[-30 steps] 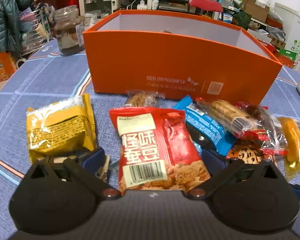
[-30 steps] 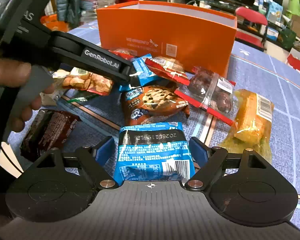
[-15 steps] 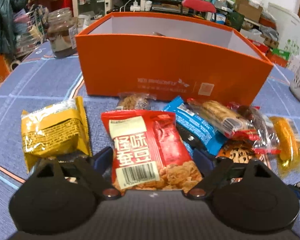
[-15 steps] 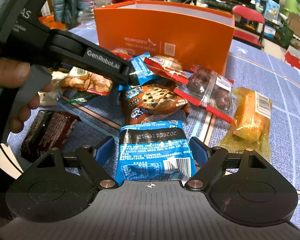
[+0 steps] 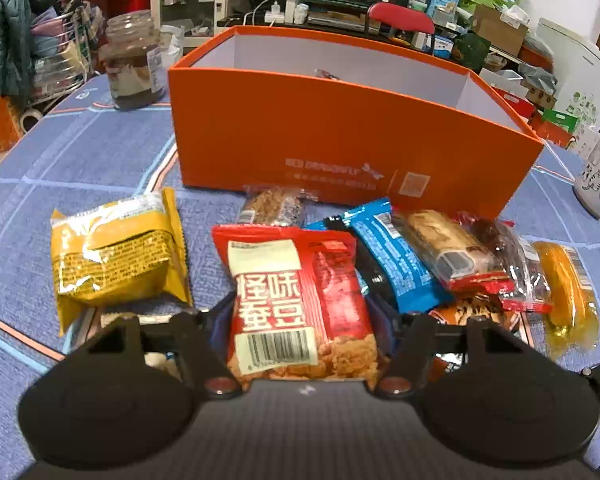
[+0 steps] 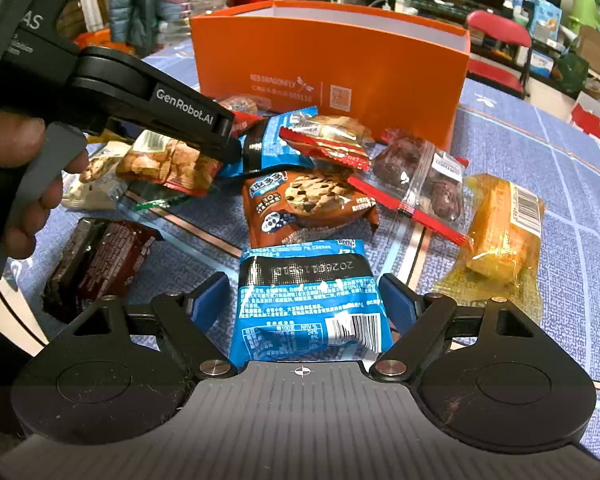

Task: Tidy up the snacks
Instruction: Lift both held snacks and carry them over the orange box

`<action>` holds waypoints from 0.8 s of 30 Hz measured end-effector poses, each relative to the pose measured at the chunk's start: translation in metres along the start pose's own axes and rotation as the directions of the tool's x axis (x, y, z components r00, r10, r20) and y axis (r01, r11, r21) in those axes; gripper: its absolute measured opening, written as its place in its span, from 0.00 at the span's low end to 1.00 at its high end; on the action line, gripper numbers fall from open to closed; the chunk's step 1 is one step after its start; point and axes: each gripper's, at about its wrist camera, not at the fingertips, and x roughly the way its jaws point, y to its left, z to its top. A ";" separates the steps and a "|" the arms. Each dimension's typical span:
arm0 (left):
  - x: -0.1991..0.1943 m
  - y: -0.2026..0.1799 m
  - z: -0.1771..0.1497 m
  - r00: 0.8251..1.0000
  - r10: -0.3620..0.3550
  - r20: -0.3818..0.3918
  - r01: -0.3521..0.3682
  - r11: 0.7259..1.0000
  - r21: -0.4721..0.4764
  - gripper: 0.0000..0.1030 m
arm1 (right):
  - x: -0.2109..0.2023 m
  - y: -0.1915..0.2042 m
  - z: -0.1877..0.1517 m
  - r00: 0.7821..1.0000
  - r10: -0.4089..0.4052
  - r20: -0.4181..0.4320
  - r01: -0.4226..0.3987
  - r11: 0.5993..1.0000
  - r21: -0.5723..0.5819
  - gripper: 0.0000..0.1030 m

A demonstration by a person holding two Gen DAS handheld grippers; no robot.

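Note:
My left gripper is shut on a red snack packet with white Chinese lettering and holds it above the table, facing the open orange box. The right wrist view shows the same packet in the left gripper's black fingers. My right gripper stands open around a blue snack packet that lies flat on the blue cloth; its pads do not touch it. The orange box stands behind the snack pile.
A yellow packet, a blue wrapper, a cookie packet, a clear bag of brown cakes, a yellow cake and a dark brown packet lie on the table. A jar stands at the back left.
The left gripper has lifted the red packet and carried it closer to the orange box. The right gripper has held its place, open around the blue packet.

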 end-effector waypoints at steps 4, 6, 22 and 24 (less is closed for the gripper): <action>-0.002 -0.003 -0.001 1.000 0.003 0.000 -0.003 1.000 0.017 0.59 | -0.001 -0.003 0.001 1.000 -0.013 0.007 0.013 1.000 0.020 0.55; -0.003 -0.003 -0.001 1.000 0.000 -0.001 0.000 1.000 0.020 0.59 | -0.002 -0.005 0.003 1.000 -0.012 0.005 0.012 0.999 0.039 0.50; -0.011 -0.002 0.000 1.000 -0.007 0.014 0.006 0.999 0.041 0.58 | -0.009 0.001 0.006 0.999 -0.043 0.017 0.043 0.999 -0.002 0.44; -0.014 -0.002 0.000 1.000 -0.010 0.017 0.009 0.999 0.040 0.58 | -0.014 0.003 0.007 0.998 -0.050 0.027 0.050 0.999 -0.010 0.44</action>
